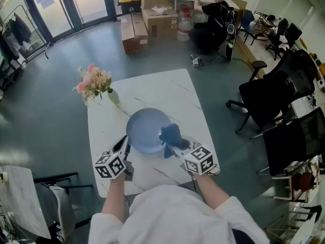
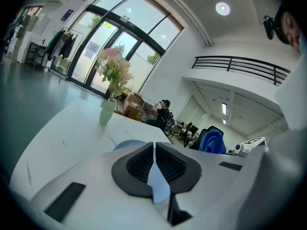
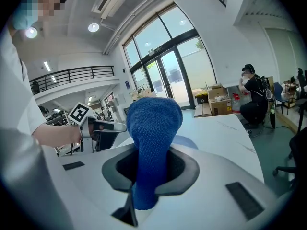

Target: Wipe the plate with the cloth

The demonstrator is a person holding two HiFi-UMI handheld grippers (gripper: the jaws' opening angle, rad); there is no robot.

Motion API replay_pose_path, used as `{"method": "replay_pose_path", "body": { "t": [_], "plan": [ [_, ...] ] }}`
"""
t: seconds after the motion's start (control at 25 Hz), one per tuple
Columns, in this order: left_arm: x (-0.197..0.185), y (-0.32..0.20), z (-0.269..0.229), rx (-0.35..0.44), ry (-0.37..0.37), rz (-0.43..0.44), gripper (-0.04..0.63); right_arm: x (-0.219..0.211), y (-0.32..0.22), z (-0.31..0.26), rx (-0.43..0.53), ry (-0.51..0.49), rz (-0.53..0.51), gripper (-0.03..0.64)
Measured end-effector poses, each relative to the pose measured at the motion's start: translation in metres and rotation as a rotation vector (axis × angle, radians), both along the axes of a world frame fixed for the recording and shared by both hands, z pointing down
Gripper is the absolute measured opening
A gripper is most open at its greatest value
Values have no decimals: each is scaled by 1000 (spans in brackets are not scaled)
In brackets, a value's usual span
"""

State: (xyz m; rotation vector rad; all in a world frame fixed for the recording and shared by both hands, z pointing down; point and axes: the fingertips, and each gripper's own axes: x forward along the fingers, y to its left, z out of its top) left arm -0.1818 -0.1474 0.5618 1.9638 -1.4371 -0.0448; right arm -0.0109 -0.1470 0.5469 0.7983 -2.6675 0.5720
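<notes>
Two things are being held at the white table (image 1: 152, 88). The left gripper (image 1: 124, 144) is pinching the pale blue plate (image 1: 144, 128) by its rim, jaws almost together. The right gripper (image 1: 170, 146) is clamping a soft blue cloth (image 1: 171, 134) at the plate's right edge. The plate is looking stiff, slippery and breakable, so the rim suits.

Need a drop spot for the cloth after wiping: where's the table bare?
Free: the far half of the table, beyond the plate, right of the vase. Crowded: near edge, where left gripper clamps the plate rim and right gripper holds the cloth.
</notes>
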Motion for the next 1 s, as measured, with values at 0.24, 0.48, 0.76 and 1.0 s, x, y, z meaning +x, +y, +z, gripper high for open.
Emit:
{"method": "replay_pose_path", "body": {
  "t": [0.24, 0.48, 0.76, 1.0],
  "plan": [
    [12, 19, -33, 89, -29, 5, 43, 0, 5, 3, -2, 2, -11, 84],
    [27, 48, -38, 103, -49, 15, 43, 1, 11, 6, -8, 8, -24, 84],
    [42, 67, -34, 107, -74, 33, 43, 2, 20, 10, -13, 12, -38, 84],
    [44, 71, -37, 128, -131, 12, 40, 4, 25, 10, 18, 46, -38, 84]
  ]
}}
